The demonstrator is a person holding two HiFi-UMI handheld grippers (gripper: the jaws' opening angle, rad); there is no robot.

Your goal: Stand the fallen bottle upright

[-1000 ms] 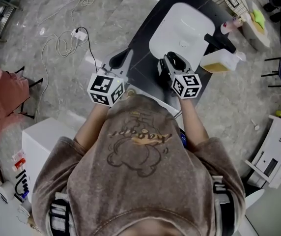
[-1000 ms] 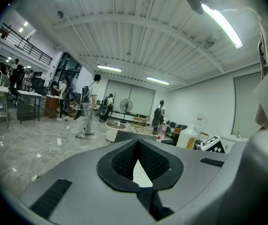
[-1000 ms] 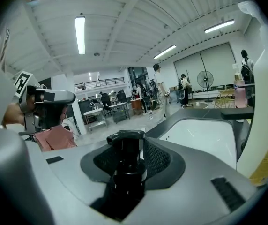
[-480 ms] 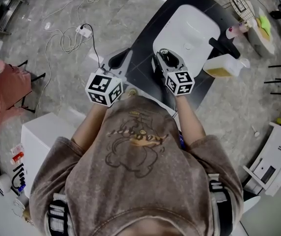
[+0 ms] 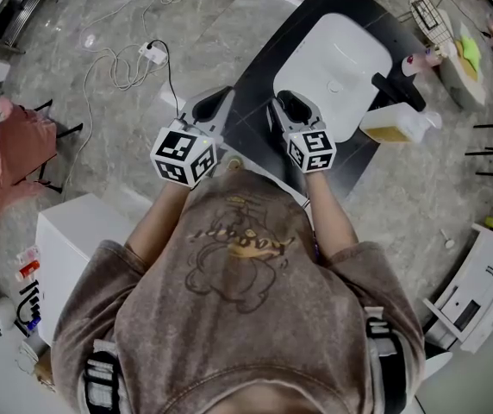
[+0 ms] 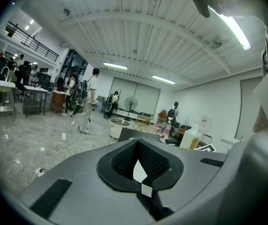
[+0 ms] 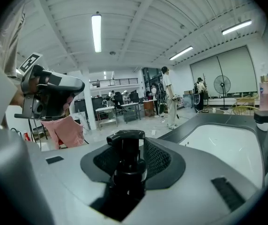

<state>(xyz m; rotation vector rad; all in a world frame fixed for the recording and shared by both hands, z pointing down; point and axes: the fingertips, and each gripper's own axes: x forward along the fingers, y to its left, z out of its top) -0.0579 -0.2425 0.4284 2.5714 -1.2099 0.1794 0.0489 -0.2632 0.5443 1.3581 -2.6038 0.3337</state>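
right gripper (image 5: 288, 103): jaws clamped on a dark bottle (image 7: 127, 161) just below its black pump head, which points up in the right gripper view; whether the bottle's base rests on anything cannot be told

left gripper (image 6: 137, 146): jaws together, nothing between them (only a sliver of light shows past the pads)

both grippers are held side by side, a little apart, over the near end of a dark counter (image 5: 251, 89); the right one, with the bottle, sits just at the near rim of a white basin (image 5: 337, 54) set into that counter

beside the basin's right edge: a black fitting (image 5: 395, 91) and a translucent jug (image 5: 391, 124) holding amber liquid, both well apart from the bottle

surroundings: grey marble floor (image 5: 100, 24) with a white power strip (image 5: 150, 55) and its loose cable lying to the left of the counter
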